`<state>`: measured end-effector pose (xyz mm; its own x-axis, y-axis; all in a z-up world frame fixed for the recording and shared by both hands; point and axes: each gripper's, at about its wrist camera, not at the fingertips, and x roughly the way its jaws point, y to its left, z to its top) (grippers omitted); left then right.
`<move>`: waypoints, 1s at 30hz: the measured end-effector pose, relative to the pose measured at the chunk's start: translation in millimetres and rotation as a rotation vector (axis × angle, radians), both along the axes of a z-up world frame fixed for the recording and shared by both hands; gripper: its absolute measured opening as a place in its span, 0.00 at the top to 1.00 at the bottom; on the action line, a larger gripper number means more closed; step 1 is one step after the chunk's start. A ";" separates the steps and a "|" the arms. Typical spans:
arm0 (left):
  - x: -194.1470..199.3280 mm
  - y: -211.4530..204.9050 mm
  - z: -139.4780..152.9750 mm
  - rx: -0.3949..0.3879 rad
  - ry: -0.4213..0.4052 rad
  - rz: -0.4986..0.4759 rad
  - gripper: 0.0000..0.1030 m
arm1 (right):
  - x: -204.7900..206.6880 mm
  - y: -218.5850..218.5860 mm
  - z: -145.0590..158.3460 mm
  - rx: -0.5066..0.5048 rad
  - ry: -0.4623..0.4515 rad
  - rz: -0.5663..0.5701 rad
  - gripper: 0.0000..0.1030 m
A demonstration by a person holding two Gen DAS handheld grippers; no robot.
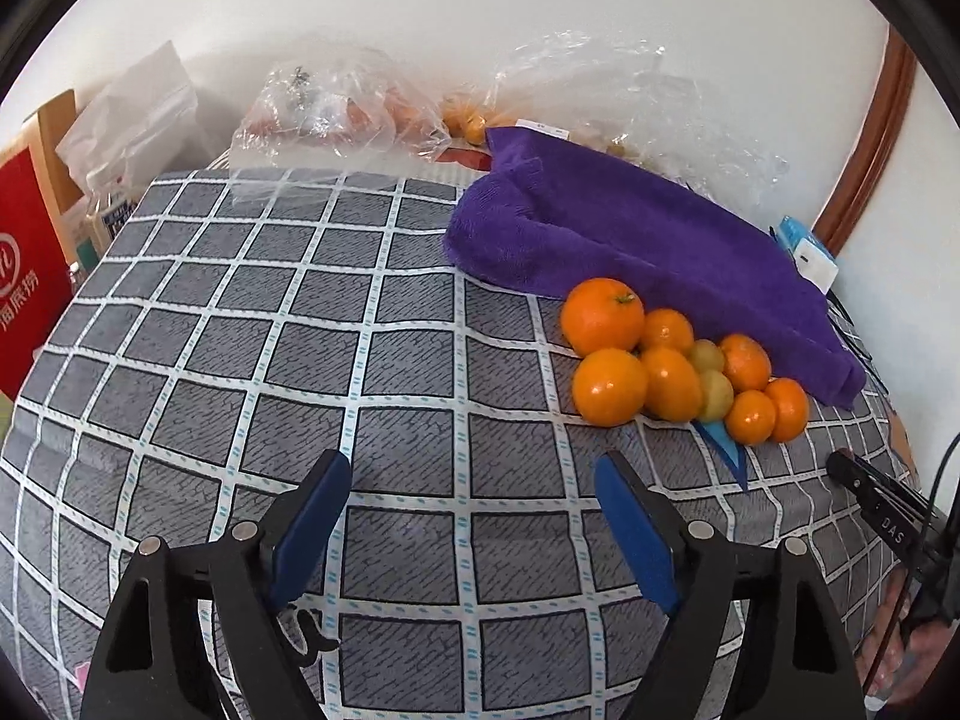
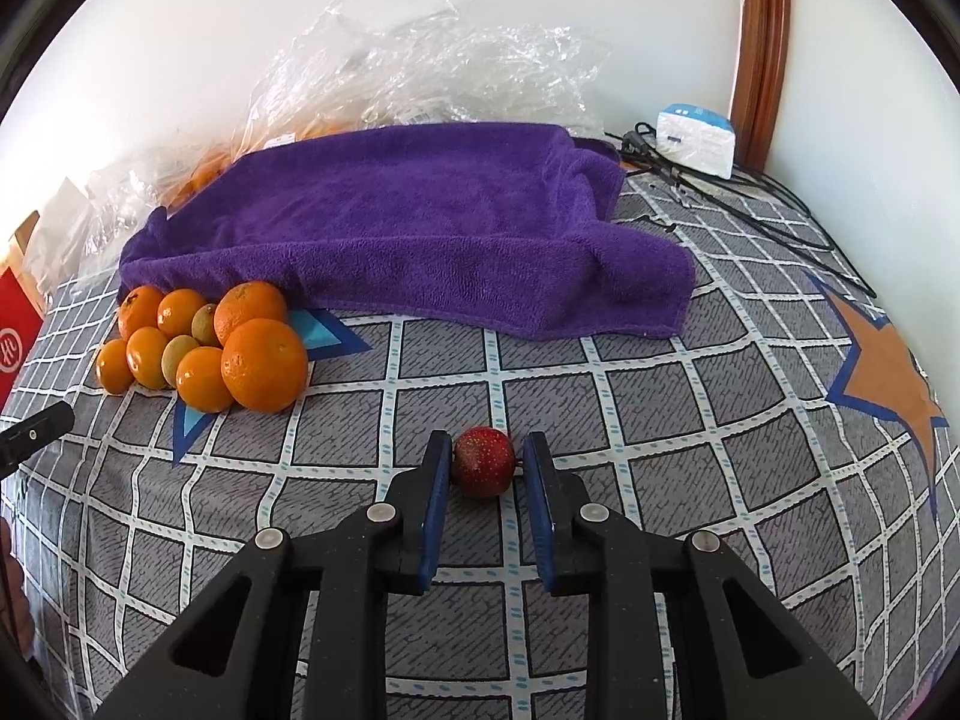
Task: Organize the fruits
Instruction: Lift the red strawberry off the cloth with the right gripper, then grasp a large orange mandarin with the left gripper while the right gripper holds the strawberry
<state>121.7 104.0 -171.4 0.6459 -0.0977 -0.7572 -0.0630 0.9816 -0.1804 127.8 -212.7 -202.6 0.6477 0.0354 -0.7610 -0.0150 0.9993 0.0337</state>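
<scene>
A pile of several oranges and small tangerines (image 1: 666,372), with two greenish fruits among them, lies on the checked grey cloth (image 1: 300,330) against the front edge of a purple towel (image 1: 630,222). My left gripper (image 1: 473,462) stands open over bare cloth, left of and nearer than the pile, with nothing between its blue pads. In the right wrist view the same pile (image 2: 204,348) sits at the left. A small dark red speckled fruit (image 2: 483,462) rests on the cloth at the fingertips of my right gripper (image 2: 487,444), which is shut on it.
The purple towel (image 2: 420,222) covers the back of the surface. Crumpled clear plastic bags (image 1: 336,102), some holding more fruit, lie along the wall. A red box (image 1: 24,276) stands at the left edge. A white box (image 2: 696,138) and black cables (image 2: 750,204) lie at the back right.
</scene>
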 end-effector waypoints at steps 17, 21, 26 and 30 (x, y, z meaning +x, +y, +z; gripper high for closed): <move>26.1 -31.0 4.2 0.056 0.058 -0.085 0.21 | 2.5 -4.1 19.8 -0.004 -0.037 -0.008 0.78; 28.2 -27.7 0.9 0.018 0.061 -0.092 0.21 | 3.4 -5.2 27.4 -0.002 -0.050 -0.008 0.78; 27.4 -18.7 -2.2 -0.035 0.043 -0.100 0.26 | 5.0 -8.4 33.7 0.004 -0.064 -0.012 0.78; 30.8 -24.9 -1.3 -0.037 0.035 -0.130 0.27 | 4.8 -11.0 33.6 0.012 -0.065 -0.013 0.78</move>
